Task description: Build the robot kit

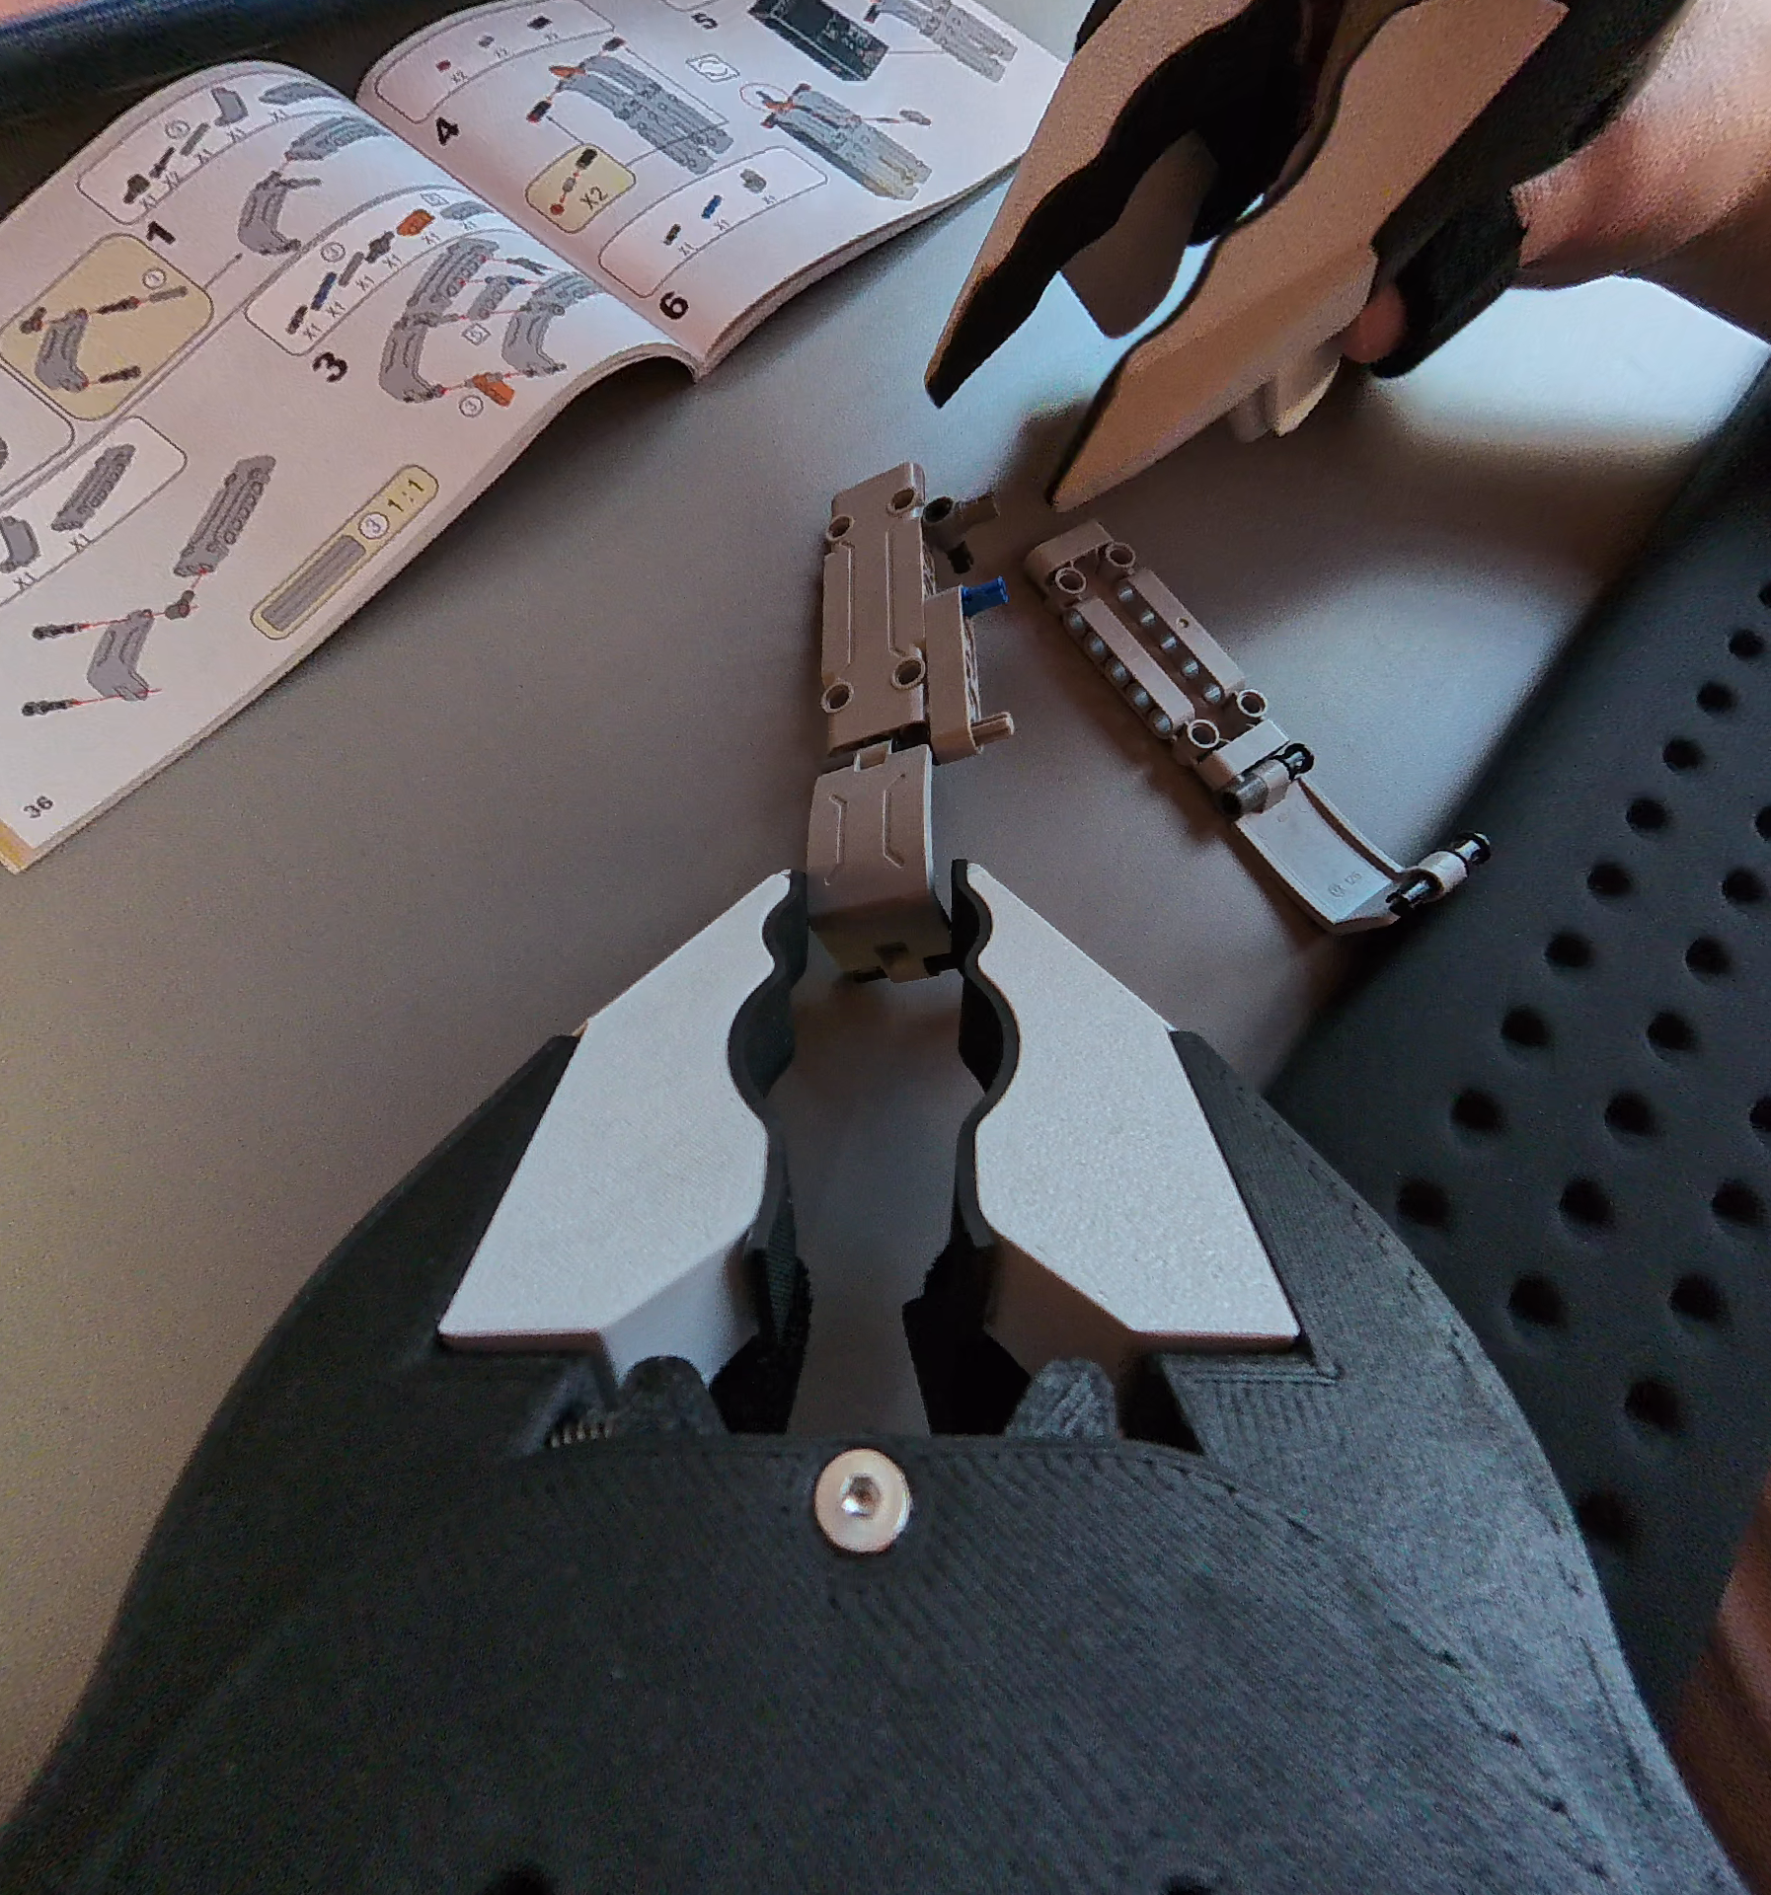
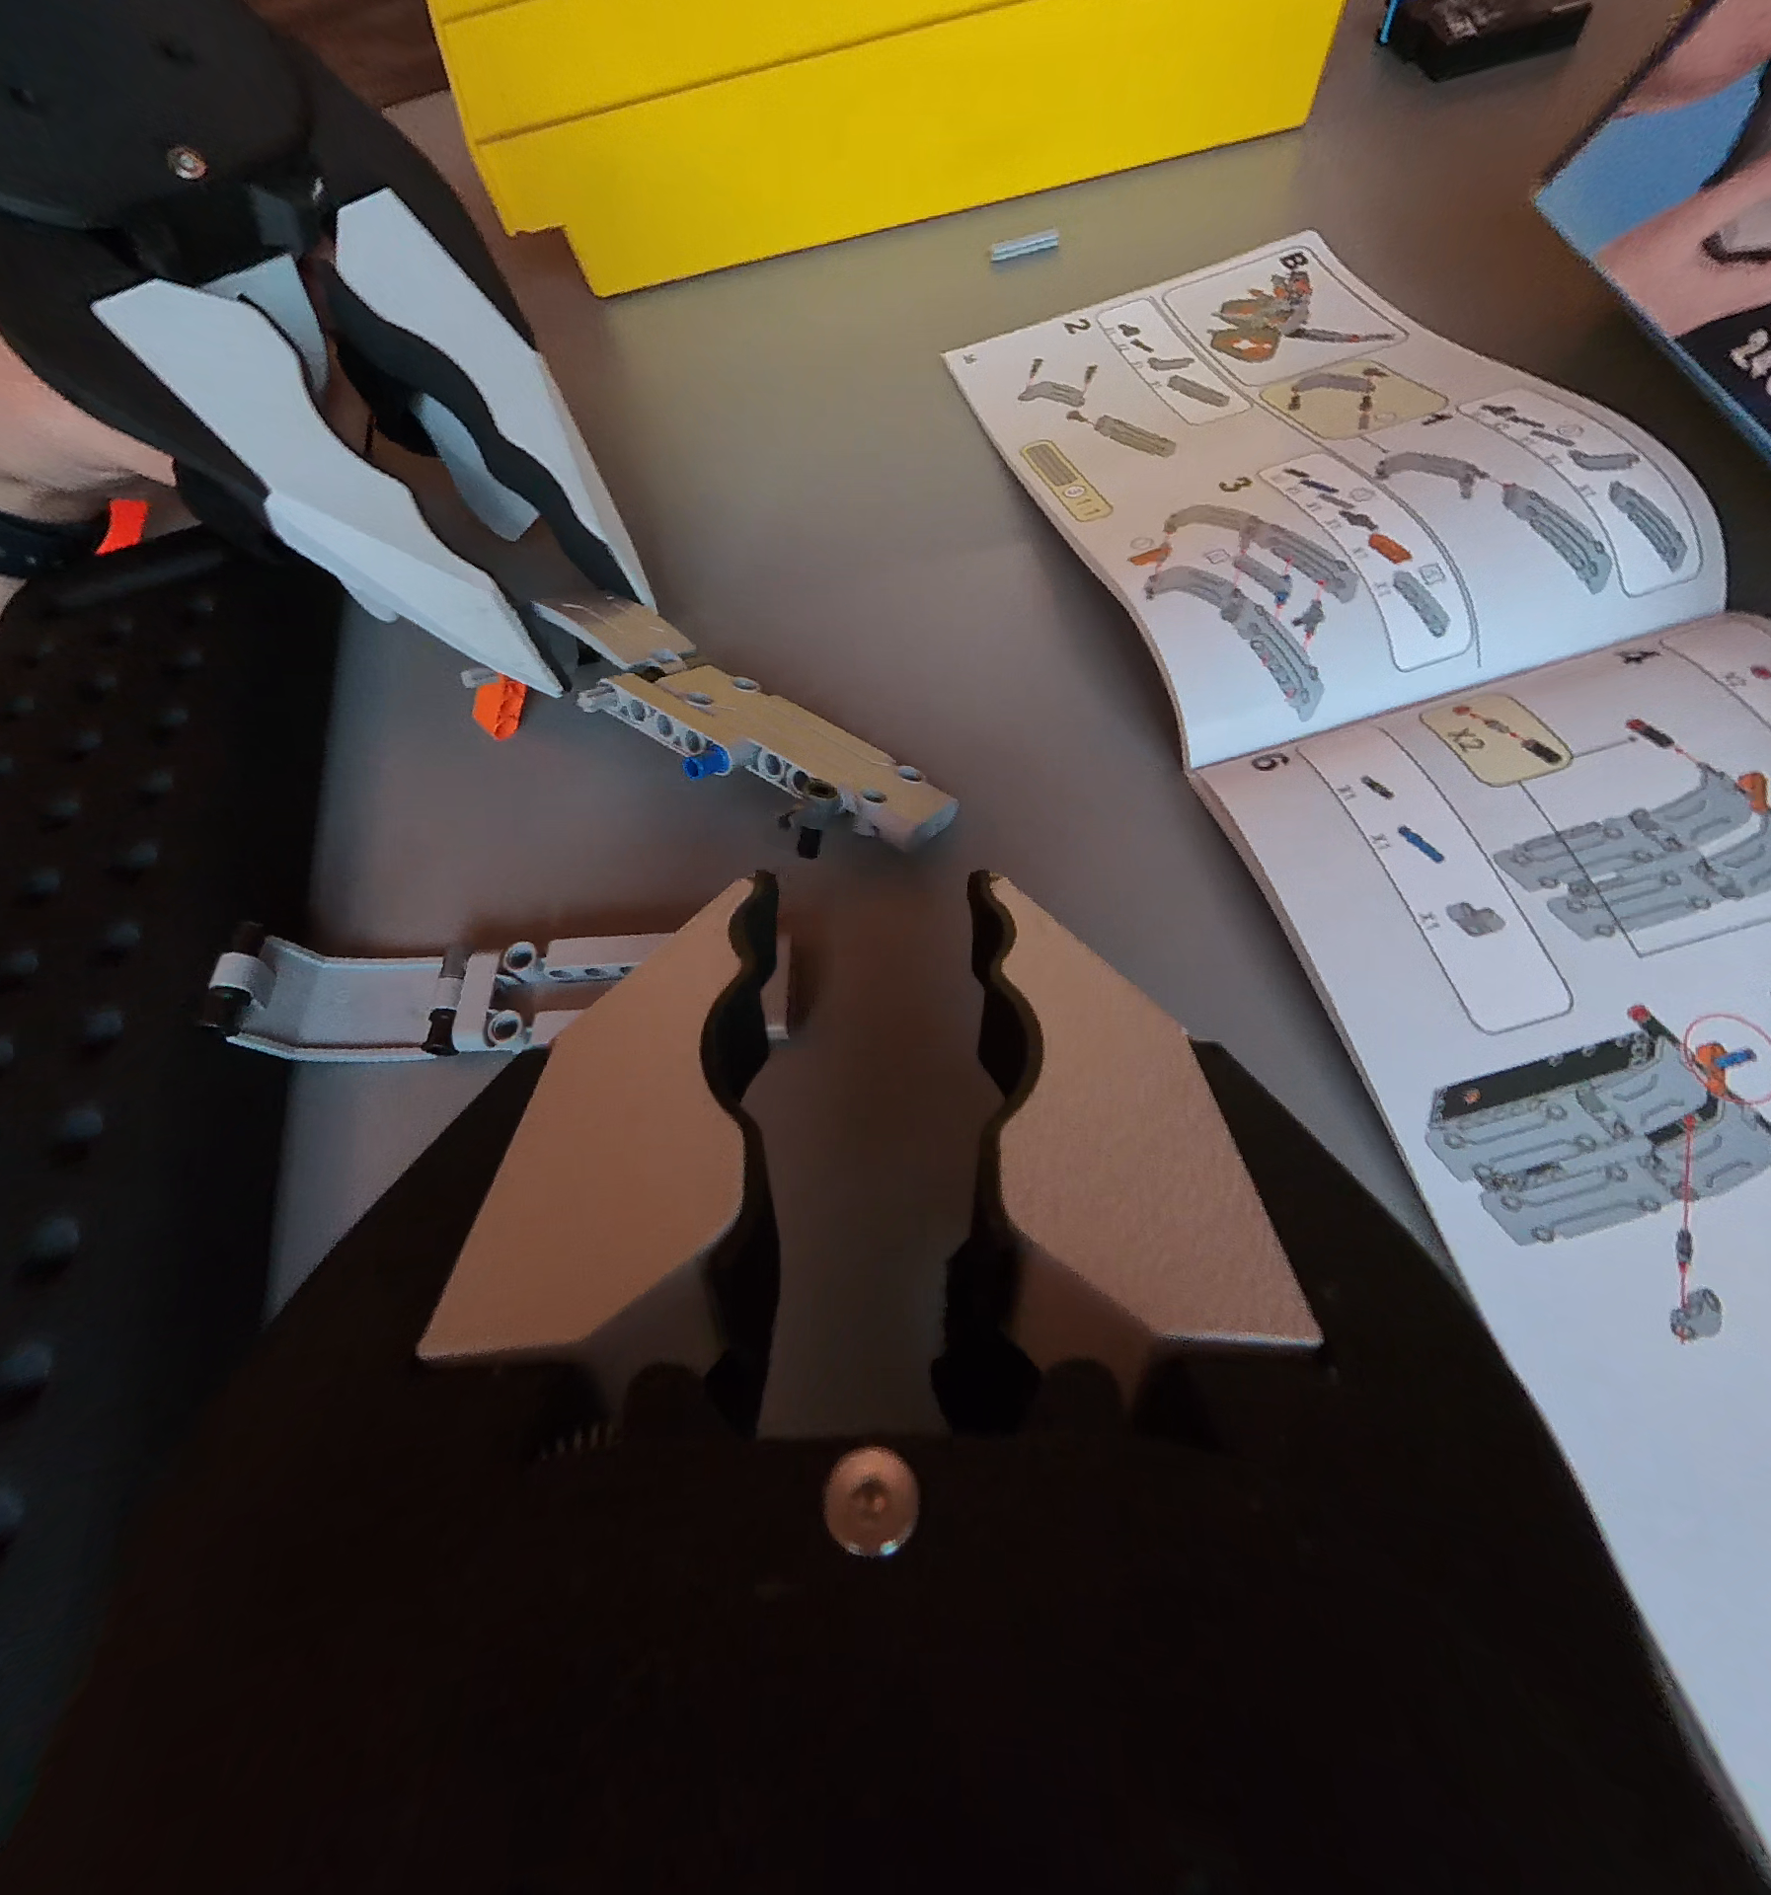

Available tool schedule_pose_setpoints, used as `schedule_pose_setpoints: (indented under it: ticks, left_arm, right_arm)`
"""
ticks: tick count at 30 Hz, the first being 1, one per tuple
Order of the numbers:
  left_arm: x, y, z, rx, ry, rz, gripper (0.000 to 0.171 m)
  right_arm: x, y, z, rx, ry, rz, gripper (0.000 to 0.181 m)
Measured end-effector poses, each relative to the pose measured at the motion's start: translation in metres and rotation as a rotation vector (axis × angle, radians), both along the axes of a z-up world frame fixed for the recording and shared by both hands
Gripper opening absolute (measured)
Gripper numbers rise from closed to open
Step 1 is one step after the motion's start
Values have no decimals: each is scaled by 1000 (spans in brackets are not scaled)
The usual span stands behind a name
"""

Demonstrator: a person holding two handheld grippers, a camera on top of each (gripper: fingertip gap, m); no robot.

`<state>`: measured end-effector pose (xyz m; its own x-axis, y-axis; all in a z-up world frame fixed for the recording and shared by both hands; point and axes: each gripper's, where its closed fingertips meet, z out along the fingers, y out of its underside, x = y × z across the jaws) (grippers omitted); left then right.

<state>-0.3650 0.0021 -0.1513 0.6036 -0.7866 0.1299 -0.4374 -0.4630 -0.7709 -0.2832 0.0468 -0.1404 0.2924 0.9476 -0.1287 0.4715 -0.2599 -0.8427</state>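
My left gripper [image 1: 876, 882] is shut on the near end of a long grey brick assembly [image 1: 876, 615] that lies on the grey table [image 1: 553, 820]. The assembly carries a blue pin [image 1: 984, 593] and an orange piece [image 2: 500, 708]. In the right wrist view, the left gripper [image 2: 594, 641] holds the assembly [image 2: 758, 738] at its far left end. A second grey assembly with a curved end [image 1: 1169, 667] lies to its right, apart from it. My right gripper [image 2: 871, 882] is open and empty, just short of the first assembly, and its left finger covers part of the second assembly [image 2: 399, 984]. It also shows in the left wrist view [image 1: 999, 451].
An open instruction booklet [image 1: 297, 308] [image 2: 1476, 718] lies on the table. A black perforated mat [image 1: 1630, 923] [image 2: 92, 923] borders the parts. A yellow box [image 2: 861, 123], a small grey bar [image 2: 1025, 246] and a printed carton [image 2: 1733, 205] sit farther back. The printed carton [image 2: 1733, 205] sits 20 cm or so from the ends of my right fingers.
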Motion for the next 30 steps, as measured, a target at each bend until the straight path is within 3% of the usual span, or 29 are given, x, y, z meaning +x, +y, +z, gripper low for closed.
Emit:
schedule_pose_setpoints:
  ticks: [5, 12, 25, 30]
  left_arm:
    - [2, 1, 0, 3, 7, -16, 26]
    - [9, 1, 0, 6, 20, -45, 26]
    - [22, -1, 1, -21, -40, -113, 28]
    - [17, 3, 24, 11, -196, -95, 31]
  right_arm:
    - [-13, -7, 5, 243, -59, 63, 45]
    - [-35, -19, 7, 794, -288, 183, 40]
    - [-34, -18, -9, 930, -442, 233, 9]
    - [-33, -15, 1, 1008, -424, 205, 5]
